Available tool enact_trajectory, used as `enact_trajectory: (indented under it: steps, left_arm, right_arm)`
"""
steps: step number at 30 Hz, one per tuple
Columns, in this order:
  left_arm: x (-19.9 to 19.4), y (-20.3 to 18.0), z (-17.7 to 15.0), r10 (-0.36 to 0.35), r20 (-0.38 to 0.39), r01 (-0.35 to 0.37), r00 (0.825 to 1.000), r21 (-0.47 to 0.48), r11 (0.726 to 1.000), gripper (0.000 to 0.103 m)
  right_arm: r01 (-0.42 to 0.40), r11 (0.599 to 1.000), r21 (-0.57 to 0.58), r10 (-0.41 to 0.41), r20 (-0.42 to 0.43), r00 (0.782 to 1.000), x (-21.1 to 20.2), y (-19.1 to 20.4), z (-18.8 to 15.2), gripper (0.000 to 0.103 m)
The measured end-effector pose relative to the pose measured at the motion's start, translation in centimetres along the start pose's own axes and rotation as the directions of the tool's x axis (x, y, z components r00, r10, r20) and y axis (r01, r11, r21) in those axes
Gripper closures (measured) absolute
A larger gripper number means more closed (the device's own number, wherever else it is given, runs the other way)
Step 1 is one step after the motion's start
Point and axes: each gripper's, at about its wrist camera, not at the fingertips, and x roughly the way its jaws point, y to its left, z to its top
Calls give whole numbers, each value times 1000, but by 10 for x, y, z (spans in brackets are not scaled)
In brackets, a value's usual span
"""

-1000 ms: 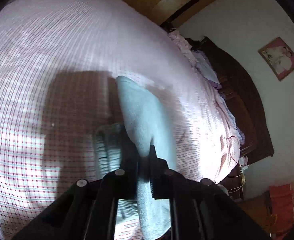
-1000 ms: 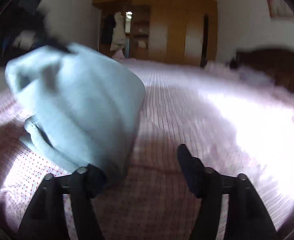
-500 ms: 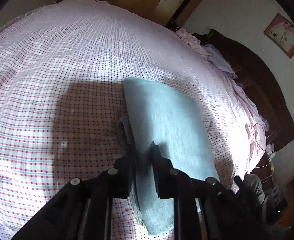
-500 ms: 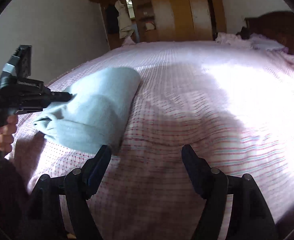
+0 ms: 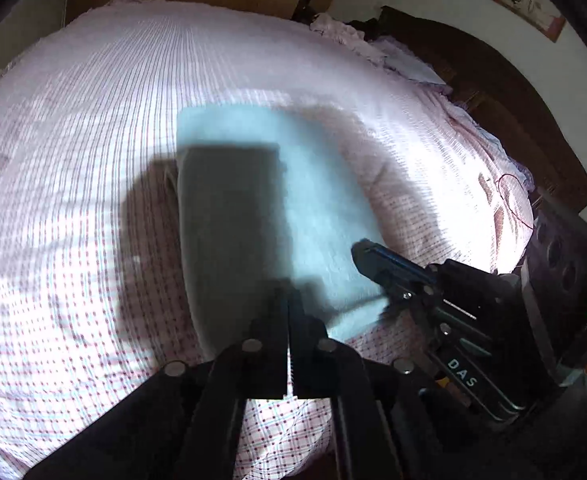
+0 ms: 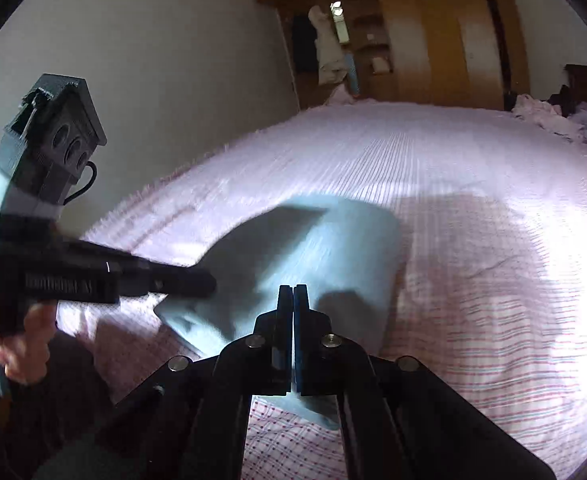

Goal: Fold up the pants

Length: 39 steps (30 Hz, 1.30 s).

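The light blue-grey pants (image 5: 261,208) lie folded into a flat rectangle on the pink checked bed (image 5: 73,160). My left gripper (image 5: 289,294) is shut, its jaws pressed together, with its tips over the near edge of the pants; no cloth shows between them. My right gripper (image 6: 293,292) is also shut, with its tips over the pants (image 6: 325,256). In the left wrist view the right gripper (image 5: 363,250) sits at the pants' right edge. In the right wrist view the left gripper (image 6: 209,282) sits at the pants' left edge.
A dark wooden headboard (image 5: 493,92) and a pile of pale clothes (image 5: 353,36) lie at the bed's far right. A wooden wardrobe (image 6: 433,40) stands beyond the bed. A grey wall (image 6: 153,80) runs along the left side. The bed's front edge is right below the grippers.
The pants have gone from hanging in my left gripper to lying flat and folded on the bed. My right gripper has closed from wide open. Both grippers now hover at the pants' near edge.
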Motion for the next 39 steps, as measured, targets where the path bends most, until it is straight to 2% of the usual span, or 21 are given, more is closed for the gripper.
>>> enact_trajectory:
  steps: [3, 5, 8, 11, 14, 15, 17, 19, 21, 23, 25, 28, 30, 33, 34, 37, 39]
  left_arm:
    - [9, 7, -18, -32, -18, 32, 999, -26, 999, 103]
    - [10, 3, -19, -30, -22, 29, 999, -20, 999, 103]
    - [-4, -4, -12, -25, -2, 25, 1000, -15, 1000, 103]
    - [-26, -11, 4, -47, 43, 48, 998, -4, 999, 103]
    - [-40, -14, 27, -23, 85, 22, 996, 20, 1000, 102]
    - [-42, -12, 36, -14, 93, 13, 996, 19, 1000, 102]
    - [-43, -5, 55, -6, 113, 4, 994, 17, 1000, 103]
    - [-31, -5, 72, 13, 127, -16, 992, 18, 1000, 103]
    - [-20, 5, 79, 12, 118, -15, 993, 26, 1000, 103]
    - [7, 14, 78, 32, 47, -33, 998, 22, 999, 103]
    - [37, 20, 68, 51, -41, -51, 998, 17, 999, 103]
    - [33, 21, 64, 49, 3, -49, 999, 28, 998, 103]
    - [22, 21, 72, 43, 28, -43, 999, 11, 999, 103]
    - [8, 20, 82, 88, 112, -89, 990, 3, 996, 103]
    - [10, 19, 83, 106, 111, -107, 988, 9, 994, 103]
    - [41, 26, 76, 97, 4, -97, 995, 5, 995, 103]
    - [44, 30, 71, 101, 28, -101, 995, 6, 995, 103]
  right_arm:
    - [-20, 1000, 19, 21, -54, 998, 10, -9, -25, 103]
    - [-37, 999, 26, 39, -45, 998, 5, -12, -31, 103]
    - [-32, 999, 22, 32, -10, 999, -13, -8, -21, 103]
    - [-16, 1000, 24, 15, 35, 999, -24, -12, -14, 103]
    - [-19, 999, 34, 19, -29, 999, -11, -20, -19, 103]
    - [-30, 999, 33, 31, -26, 999, -11, -22, -16, 103]
    - [-26, 998, 53, 25, 23, 999, -15, -28, 5, 103]
    - [-40, 997, 73, 36, 50, 998, -10, -37, 32, 103]
    - [-46, 996, 74, 44, 28, 999, 8, -43, 50, 103]
    - [-17, 996, 91, 22, -52, 998, 38, -51, 51, 103]
    - [-27, 990, 141, 43, -109, 993, 61, -62, 37, 103]
    - [-86, 964, 251, 111, -85, 990, 59, -77, 34, 103]
    - [-79, 970, 231, 92, -49, 995, 49, -77, 44, 103]
    - [-83, 978, 193, 85, -3, 996, 44, -78, 57, 103]
    - [-67, 978, 197, 72, -17, 997, 49, -80, 58, 103]
    - [-68, 969, 238, 91, -87, 992, 75, -89, 48, 103]
    - [-101, 956, 274, 125, -73, 990, 77, -96, 42, 103]
